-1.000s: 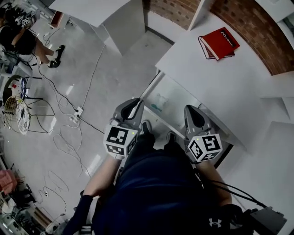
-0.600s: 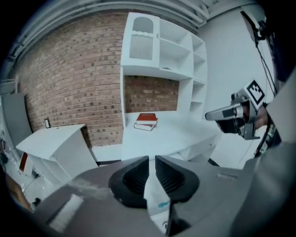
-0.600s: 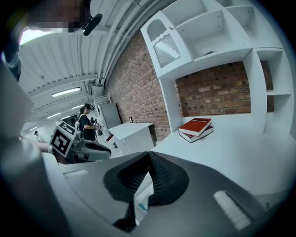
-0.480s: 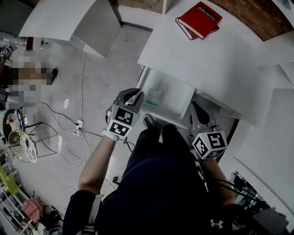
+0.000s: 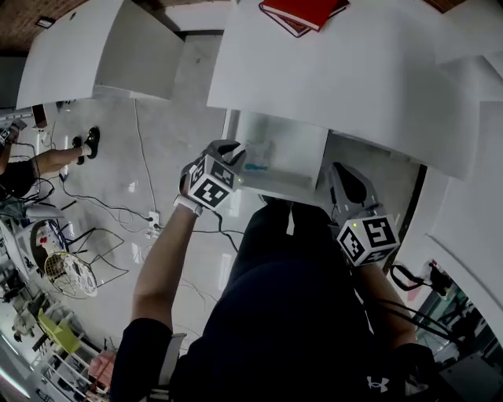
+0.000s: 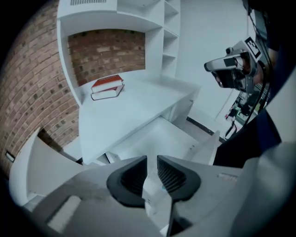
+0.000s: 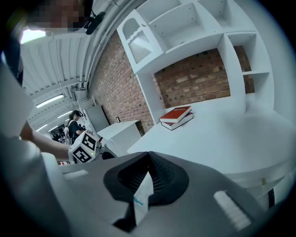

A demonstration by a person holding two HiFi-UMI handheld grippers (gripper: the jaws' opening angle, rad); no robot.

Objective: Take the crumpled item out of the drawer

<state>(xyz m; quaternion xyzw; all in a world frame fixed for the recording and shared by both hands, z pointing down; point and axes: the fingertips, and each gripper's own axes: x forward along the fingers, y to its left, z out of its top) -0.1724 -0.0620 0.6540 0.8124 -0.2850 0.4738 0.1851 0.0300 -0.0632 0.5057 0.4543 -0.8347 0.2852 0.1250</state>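
**Head view:** white bench [image 5: 354, 71] runs across the top, w/ a red book [image 5: 302, 9] at its far edge. Drawer [image 5: 300, 153] is pulled out from under the bench, open. Crumpled item [image 5: 255, 157], pale w/ teal marks, lies in the drawer's left part near the left wall, not yet out. Left gripper [image 5: 234, 149] is over the drawer's left front corner, tips pointing down, right by the item. Can't tell contact from this view. Right gripper [image 5: 342, 171] is to the right of the drawer, below the bench edge, well apart from the item. Floor [image 5: 157, 126] at left, w/ cables [image 5: 118, 212] on it.

**Left gripper view:** jaws stand at a narrow gap and have just been opening. The pads press on nothing. Low in the gap there's a white strip [image 6: 155, 196] w/ a faint teal mark; can't tell if that's the item seen below. Ahead are the drawer's white inside, the bench top, and the book in front of a brick wall [image 6: 106, 51]. Right gripper shows at upper right, in the air.

**Right gripper view:** jaw tips meet, so it's closed. A white sliver [image 7: 141, 196] w/ a teal mark shows in the slot behind the tips. Can't tell what it is or whether it's pinched. Beyond are the bench top, the book, the brick wall and white shelves [image 7: 185, 23] above. Left gripper's marker cube shows at left, beside the bench.
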